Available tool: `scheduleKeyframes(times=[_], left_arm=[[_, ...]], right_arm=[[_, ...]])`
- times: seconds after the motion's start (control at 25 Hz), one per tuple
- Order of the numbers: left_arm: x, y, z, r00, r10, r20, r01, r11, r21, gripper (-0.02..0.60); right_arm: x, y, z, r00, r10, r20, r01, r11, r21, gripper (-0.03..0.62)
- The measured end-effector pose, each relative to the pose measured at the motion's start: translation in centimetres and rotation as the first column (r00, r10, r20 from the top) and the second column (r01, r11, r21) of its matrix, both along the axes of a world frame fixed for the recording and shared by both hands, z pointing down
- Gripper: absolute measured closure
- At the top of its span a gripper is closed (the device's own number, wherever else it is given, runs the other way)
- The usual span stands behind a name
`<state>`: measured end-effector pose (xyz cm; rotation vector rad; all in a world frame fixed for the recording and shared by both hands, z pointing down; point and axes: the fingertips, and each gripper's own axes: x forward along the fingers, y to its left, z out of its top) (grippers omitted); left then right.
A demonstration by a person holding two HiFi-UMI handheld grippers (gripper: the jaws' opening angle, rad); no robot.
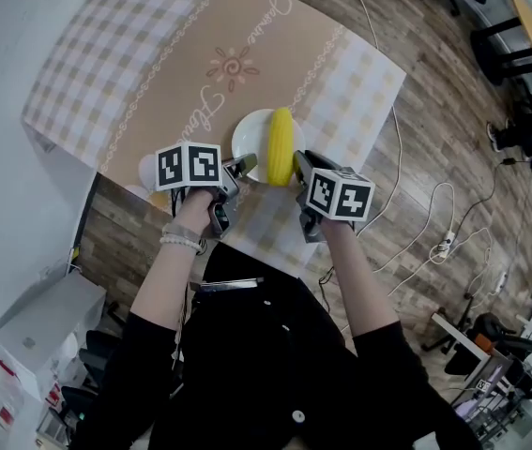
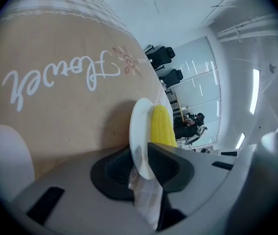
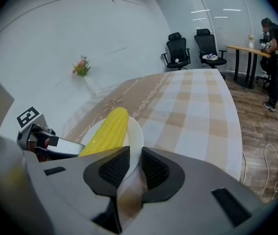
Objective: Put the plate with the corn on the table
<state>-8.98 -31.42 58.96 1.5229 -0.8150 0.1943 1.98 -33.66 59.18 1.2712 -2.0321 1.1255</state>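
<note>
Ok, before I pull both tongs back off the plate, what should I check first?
1. Plate lying flat on the tablecloth: ok.
2. Corn lying lengthwise on the plate: ok.
3. Left tongs slack on the rim: ok, the rim stands between the pads with a gap on one side.
4. Right tongs slack on the rim: ok by the look of it, the rim sits loosely between the pads.
5. Pull-back path past the white object beside the left tongs: cannot tell.

Black top [image 1: 247,373], beaded bracelet [image 1: 181,240] (left wrist)
</note>
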Motion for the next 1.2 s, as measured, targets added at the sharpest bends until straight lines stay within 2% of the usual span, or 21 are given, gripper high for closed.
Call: scheduleKeyframes(times=[0.44,0.84,1.2], left_arm=[[-0.6,1.5,-0.2,1.0,-0.002,0.007,0.002,1.0,0.009,0.469],[-1.3,3.0,-0.2,0.999,-0.015,0.035,0.014,1.0,0.014,0.465],[-2.3,5.1,-0.8,0.996,-0.036,0.082,0.032,0.998,0.045,0.451]], right_arm=[[-0.1,-0.3,-0.1,1.0,-0.025,-0.015,0.026,0.999,0.029,0.487],[0.3,-0.2,-0.1,1.0,-0.004,0.006,0.004,0.999,0.036,0.487],[1.1,0.0,-1.8,0.999,0.034,0.04,-0.038,0.995,0.096,0.488]])
